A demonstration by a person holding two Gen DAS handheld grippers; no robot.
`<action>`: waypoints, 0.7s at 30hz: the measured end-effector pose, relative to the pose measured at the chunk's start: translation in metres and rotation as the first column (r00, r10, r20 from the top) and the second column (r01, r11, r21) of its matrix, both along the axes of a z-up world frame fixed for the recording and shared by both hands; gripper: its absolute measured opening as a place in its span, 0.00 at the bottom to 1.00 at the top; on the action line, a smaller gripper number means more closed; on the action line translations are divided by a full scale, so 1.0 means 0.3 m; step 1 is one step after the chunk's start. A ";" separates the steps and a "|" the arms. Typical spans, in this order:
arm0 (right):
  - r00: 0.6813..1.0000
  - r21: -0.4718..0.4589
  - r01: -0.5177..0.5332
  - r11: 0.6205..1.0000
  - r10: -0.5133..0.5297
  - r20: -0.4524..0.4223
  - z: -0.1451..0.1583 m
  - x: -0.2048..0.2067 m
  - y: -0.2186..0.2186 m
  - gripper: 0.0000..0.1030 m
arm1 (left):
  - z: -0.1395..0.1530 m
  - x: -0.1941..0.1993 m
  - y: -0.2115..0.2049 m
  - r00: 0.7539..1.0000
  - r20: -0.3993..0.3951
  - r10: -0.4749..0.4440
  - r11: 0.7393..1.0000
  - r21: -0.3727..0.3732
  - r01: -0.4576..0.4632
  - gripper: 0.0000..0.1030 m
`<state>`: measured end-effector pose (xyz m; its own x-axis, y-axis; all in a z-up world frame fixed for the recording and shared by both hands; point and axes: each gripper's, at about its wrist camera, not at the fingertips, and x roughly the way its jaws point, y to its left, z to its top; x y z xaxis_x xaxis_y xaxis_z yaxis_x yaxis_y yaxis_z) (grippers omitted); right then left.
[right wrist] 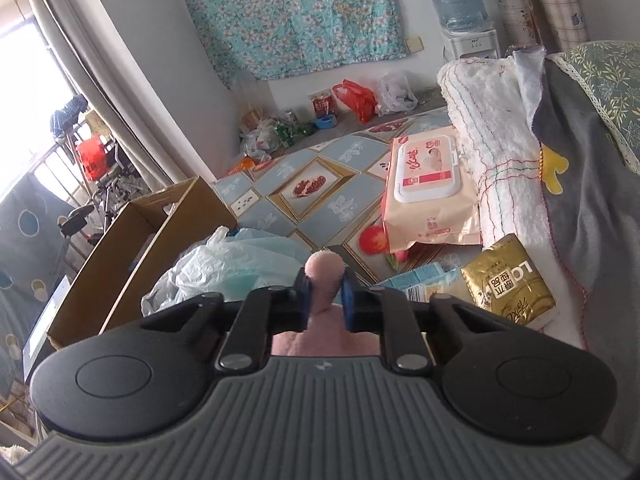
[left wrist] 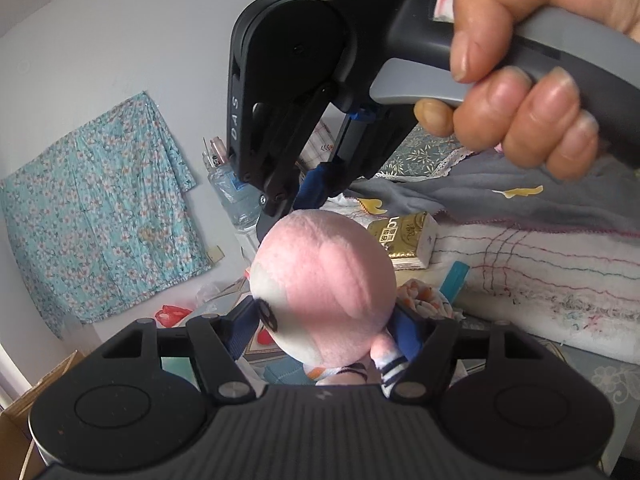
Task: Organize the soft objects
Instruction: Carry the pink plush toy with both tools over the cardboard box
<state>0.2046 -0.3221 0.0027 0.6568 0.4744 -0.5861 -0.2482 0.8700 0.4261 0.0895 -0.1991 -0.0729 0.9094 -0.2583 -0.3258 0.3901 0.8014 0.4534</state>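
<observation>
In my left wrist view, the pink plush doll (left wrist: 324, 280) filled the centre of the frame, its round head between the blue pads of my left gripper (left wrist: 330, 330), jaws standing fairly wide on either side of it. I could not tell whether those pads actually pressed on the doll. Above it, in the upper middle of the frame, the right gripper (left wrist: 294, 204) came down onto the top of the head, held by a hand (left wrist: 528, 92) at the upper right.

In my right wrist view, the right gripper (right wrist: 325, 298) was pinched narrow on a small pink tuft of the doll (right wrist: 323, 280) at lower centre, the blue pads (right wrist: 303, 300) touching it on both sides. Behind it, a wet-wipe pack (right wrist: 430, 188) lay on the patterned mat (right wrist: 280, 200) right of centre, a gold packet (right wrist: 508, 280) at lower right, and a cardboard box (right wrist: 132, 248) at left.
</observation>
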 end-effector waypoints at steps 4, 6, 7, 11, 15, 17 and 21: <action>1.000 -0.002 0.005 1.000 -0.005 0.023 0.008 -0.018 0.001 0.10 | 0.025 0.006 0.038 0.995 -0.090 -0.032 0.996 -0.084 0.024 0.76; 1.000 0.009 0.012 1.000 -0.012 0.027 0.012 -0.026 -0.012 0.10 | 0.043 0.012 0.077 0.982 -0.166 -0.088 0.983 -0.171 0.059 0.79; 1.000 0.020 0.014 1.000 -0.015 0.025 0.014 -0.031 -0.020 0.10 | 0.054 0.016 0.102 0.971 -0.203 -0.124 0.971 -0.227 0.076 0.80; 1.000 0.076 0.006 0.997 -0.008 0.027 0.020 -0.056 -0.046 0.09 | 0.086 0.058 0.224 0.905 -0.322 -0.277 0.869 -0.487 0.092 0.86; 0.999 0.096 -0.008 0.995 0.005 0.038 0.034 -0.093 -0.047 0.09 | 0.086 0.108 0.263 0.892 -0.374 -0.252 0.840 -0.543 0.010 0.90; 0.999 0.089 -0.018 0.996 0.014 0.047 0.044 -0.115 -0.033 0.09 | 0.073 0.125 0.255 0.903 -0.378 -0.204 0.857 -0.516 -0.022 0.89; 0.997 0.062 -0.045 0.997 0.041 0.064 0.071 -0.159 0.015 0.08 | 0.062 0.140 0.253 0.874 -0.425 -0.237 0.832 -0.554 -0.044 0.74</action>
